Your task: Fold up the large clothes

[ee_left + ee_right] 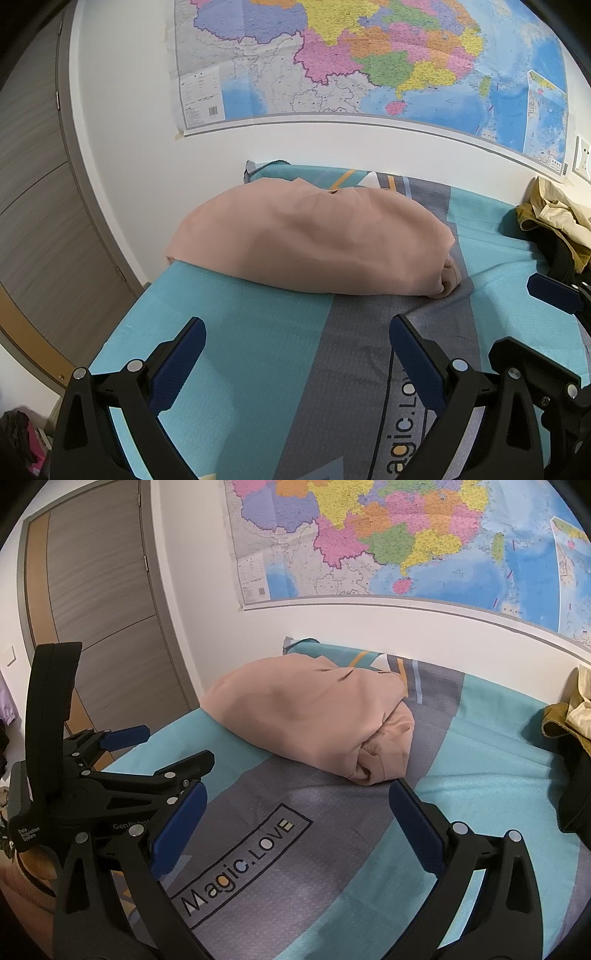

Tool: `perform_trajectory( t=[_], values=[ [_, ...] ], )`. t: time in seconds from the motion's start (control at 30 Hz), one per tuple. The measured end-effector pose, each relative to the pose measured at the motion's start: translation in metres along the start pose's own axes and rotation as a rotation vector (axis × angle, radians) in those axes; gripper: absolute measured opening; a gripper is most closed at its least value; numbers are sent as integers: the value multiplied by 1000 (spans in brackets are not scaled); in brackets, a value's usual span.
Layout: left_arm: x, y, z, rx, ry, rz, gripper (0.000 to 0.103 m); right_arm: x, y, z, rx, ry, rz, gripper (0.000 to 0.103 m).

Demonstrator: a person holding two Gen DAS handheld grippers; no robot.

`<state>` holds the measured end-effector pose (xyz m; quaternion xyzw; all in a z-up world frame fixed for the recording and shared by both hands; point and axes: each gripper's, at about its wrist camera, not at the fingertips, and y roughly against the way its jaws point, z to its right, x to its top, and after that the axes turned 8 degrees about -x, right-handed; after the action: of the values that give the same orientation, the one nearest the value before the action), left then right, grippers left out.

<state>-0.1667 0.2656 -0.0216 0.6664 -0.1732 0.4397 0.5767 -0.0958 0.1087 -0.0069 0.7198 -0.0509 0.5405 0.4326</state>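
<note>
Olive clothes pile (554, 218) beside pink garment (310, 240)

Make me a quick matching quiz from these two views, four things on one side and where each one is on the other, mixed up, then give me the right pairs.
Things:
1. pink garment
2. map
3. pile of clothes
4. door

Places:
A. on the wall above the bed
B. at the bed's right edge
C. left of the bed, shut
D. folded in a bundle on the bedspread

Pairs: 1-D, 2-A, 3-B, 4-C
</note>
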Motion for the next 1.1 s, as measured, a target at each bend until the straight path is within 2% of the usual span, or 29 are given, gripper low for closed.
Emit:
perform_trajectory(
  t=[1.1],
  values=[
    [-6, 8, -3, 6, 7, 7, 96, -2, 5, -5, 4, -16, 8, 97]
  ],
)
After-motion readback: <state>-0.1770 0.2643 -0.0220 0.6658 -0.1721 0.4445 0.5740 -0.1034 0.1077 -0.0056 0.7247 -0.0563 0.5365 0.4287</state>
